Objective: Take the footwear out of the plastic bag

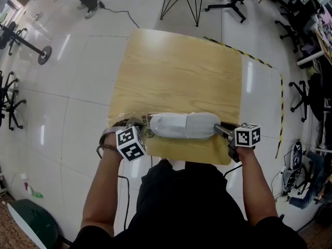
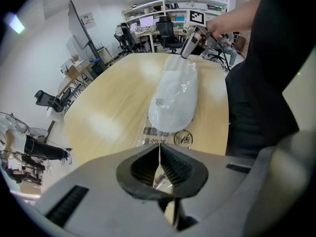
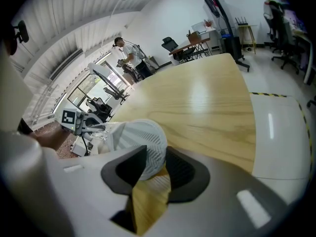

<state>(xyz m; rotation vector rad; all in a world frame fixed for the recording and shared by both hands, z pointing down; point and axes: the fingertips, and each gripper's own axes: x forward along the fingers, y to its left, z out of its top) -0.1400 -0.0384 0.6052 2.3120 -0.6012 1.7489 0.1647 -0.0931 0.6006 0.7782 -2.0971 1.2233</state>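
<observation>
Two opposite pulls should do it, I reckon: left gripper [image 2: 160, 154], jaws closed on the plastic bag [image 2: 167, 138] film right at its tips, anchors. Right gripper [image 3: 150, 164], jaws roughly half apart, clamps the end of the white slipper [image 3: 142, 138] lying between the two, so draw that one straight away.

Head view steep down; 2 gripper views low, opp., share shoe [image 1: 184, 126].
</observation>
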